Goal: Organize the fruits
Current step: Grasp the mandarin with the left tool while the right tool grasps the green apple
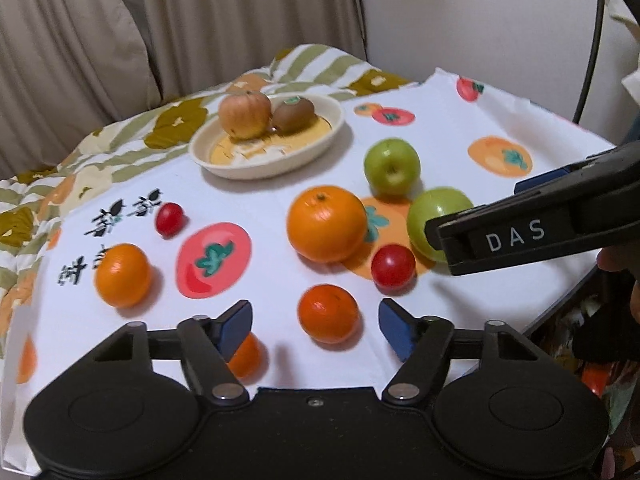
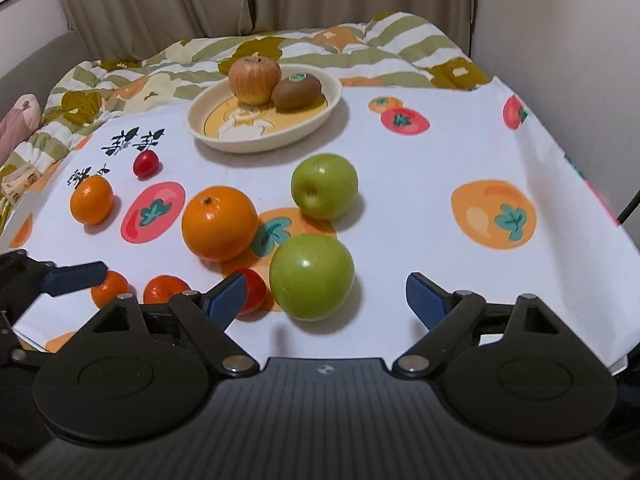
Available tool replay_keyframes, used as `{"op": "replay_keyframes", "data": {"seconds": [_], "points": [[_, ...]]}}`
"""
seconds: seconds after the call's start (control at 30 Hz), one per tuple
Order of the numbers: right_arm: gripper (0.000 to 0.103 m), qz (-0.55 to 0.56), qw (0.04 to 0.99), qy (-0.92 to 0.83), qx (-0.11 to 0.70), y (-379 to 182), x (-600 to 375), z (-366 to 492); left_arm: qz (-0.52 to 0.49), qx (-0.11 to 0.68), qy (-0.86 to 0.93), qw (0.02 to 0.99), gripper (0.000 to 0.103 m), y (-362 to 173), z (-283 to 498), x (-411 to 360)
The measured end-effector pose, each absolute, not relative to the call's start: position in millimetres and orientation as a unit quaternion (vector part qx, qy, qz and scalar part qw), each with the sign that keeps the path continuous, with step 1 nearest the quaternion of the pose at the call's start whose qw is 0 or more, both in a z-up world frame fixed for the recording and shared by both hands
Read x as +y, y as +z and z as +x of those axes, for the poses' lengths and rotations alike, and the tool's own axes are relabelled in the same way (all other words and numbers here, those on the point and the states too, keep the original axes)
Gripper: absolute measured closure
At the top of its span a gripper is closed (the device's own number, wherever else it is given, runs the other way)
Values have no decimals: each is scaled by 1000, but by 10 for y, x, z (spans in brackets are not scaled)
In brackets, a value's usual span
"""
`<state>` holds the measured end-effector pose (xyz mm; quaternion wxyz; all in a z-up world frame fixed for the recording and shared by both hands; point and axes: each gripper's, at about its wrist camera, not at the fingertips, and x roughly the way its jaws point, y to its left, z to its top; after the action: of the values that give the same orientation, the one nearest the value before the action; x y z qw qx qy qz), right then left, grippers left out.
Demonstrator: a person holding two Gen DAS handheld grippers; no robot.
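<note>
A cream plate (image 1: pixel 224 166) (image 2: pixel 208 136) at the back holds a red apple (image 1: pixel 244 114) (image 2: pixel 254 78) and a kiwi (image 1: pixel 294 114) (image 2: pixel 297 92). On the cloth lie a large orange (image 1: pixel 326 222) (image 2: pixel 219 227), two green apples (image 1: pixel 392 166) (image 2: pixel 312 276) and several small oranges and red tomatoes. My left gripper (image 1: pixel 316 326) is open, its jaws on either side of a small orange (image 1: pixel 329 312). My right gripper (image 2: pixel 324 298) is open, just in front of the near green apple, which sits between its blue pads.
The fruit-print cloth (image 2: pixel 440 240) covers a table that ends at right (image 1: pixel 560 304). A floral quilt (image 2: pixel 160 68) and curtains lie behind. The right gripper's arm (image 1: pixel 540 232) crosses the left wrist view beside a green apple (image 1: pixel 434 216).
</note>
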<state>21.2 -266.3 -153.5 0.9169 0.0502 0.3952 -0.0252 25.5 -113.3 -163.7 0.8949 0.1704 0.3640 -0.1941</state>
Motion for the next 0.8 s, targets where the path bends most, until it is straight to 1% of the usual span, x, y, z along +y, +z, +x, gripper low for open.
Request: {"op": "replay_keyframes", "data": {"seconds": [0.2,0.27,0.33,0.43,0.53,0.6,0.67,0.8], "points": [[2,61,912,-29,405,-1661,-2706,248,180,375,-196,888,42,-1793,299,-1219],[3,61,911,-29,406,-1688,-2713,256,179,377,-196,887,42,-1817,324,-1229],[6,61,910,-27,410,-1709,-2717,274,178,379,-196,887,43,-1834,344,-1243],[7,63,908,-21,413,-1724,-2711,285,176,380,-196,887,46,-1839,369,-1248],[9,65,908,-19,414,-1730,-2701,314,174,381,-196,887,51,-1835,394,-1248],[10,67,907,-19,415,-1726,-2695,338,173,383,-195,886,59,-1834,411,-1244],[11,69,907,-19,416,-1716,-2694,361,171,385,-196,886,60,-1832,423,-1238],[17,69,906,-21,417,-1707,-2692,392,167,388,-198,885,61,-1827,435,-1225]]}}
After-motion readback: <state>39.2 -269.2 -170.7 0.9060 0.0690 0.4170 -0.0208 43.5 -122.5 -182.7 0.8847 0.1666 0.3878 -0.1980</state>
